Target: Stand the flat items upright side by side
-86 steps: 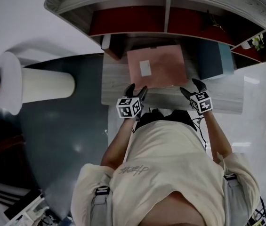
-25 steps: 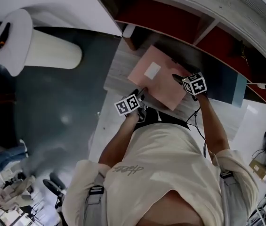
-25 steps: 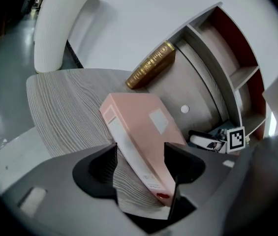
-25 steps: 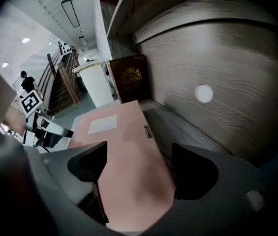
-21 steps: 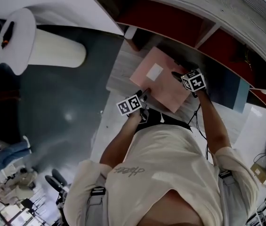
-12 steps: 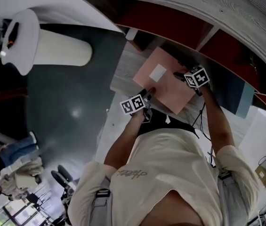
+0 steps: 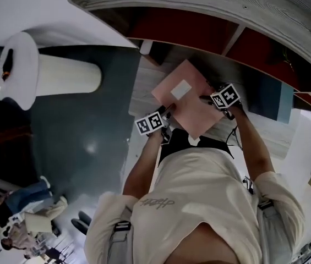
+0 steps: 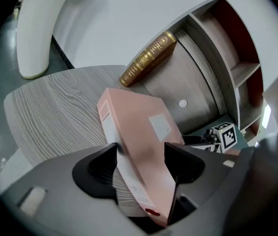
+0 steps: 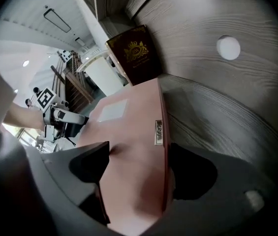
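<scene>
A flat pink binder (image 7: 184, 100) with a white label lies on the grey wooden ledge (image 7: 142, 87) under the shelf, one side tilted up. My left gripper (image 7: 169, 112) is at its near left corner. In the left gripper view the binder (image 8: 143, 136) fills the gap, and the left gripper (image 8: 139, 157) is shut on the spine and cover. My right gripper (image 7: 206, 99) is at the binder's right edge. Its jaws have just been closing, and the right gripper (image 9: 138, 163) has the binder (image 9: 129, 146) between both pads.
A brown book with gold print (image 8: 147, 58) leans in the shelf's left bay (image 9: 134, 53). The curved wooden shelf with red back panels (image 7: 199, 26) hangs over the ledge. A teal item (image 7: 271, 95) stands to the right. A white column (image 7: 61, 78) lies left, over dark floor.
My right gripper has come down from the binder's far right corner onto its right edge. The left gripper has stayed at the near corner. The head view has swung.
</scene>
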Tool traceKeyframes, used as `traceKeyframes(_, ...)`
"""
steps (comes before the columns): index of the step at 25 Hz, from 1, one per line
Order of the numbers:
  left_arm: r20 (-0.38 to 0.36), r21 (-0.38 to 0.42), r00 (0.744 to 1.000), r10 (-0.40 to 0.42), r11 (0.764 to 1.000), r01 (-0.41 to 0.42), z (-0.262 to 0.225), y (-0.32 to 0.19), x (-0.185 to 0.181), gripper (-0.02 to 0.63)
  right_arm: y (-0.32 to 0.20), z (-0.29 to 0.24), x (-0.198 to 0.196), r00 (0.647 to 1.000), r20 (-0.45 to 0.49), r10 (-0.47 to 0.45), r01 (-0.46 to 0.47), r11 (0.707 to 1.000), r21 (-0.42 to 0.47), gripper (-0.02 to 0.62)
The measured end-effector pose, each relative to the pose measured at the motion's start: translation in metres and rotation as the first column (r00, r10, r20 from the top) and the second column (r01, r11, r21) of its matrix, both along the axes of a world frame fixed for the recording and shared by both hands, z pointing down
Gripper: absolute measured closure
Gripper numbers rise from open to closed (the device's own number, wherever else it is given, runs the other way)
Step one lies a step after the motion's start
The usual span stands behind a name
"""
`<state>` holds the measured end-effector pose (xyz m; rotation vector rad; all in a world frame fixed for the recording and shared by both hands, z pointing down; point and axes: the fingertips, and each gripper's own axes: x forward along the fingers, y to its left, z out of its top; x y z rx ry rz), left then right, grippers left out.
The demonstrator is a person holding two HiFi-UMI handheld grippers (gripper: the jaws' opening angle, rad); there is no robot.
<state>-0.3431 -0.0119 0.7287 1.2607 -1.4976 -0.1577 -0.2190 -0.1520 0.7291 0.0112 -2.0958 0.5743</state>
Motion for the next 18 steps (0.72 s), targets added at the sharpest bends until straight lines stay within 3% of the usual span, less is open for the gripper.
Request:
traceKeyframes(5, -0.005, 0.007, 0.988, 0.153, 0.988, -0.153, -0.001, -0.011, -0.011, 0.290, 0.019, 0.002, 0.016, 0.989, -0.022, 0.144, -0.144, 0.989, -0.012, 0.207)
traceKeyframes(11, -0.022, 0.037, 0.958, 0.284, 0.958, -0.283, -0.003, -0.026, -0.015, 0.285, 0.044, 0.005, 0.033, 0.950, -0.046, 0.308, -0.310, 0.950, -0.029, 0.204)
traceKeyframes(18, 0.002, 0.040, 0.911, 0.413, 0.910, -0.413, -0.001, -0.039, -0.019, 0.291, 0.057, 0.007, 0.040, 0.930, -0.066, 0.361, -0.366, 0.926, -0.098, 0.202)
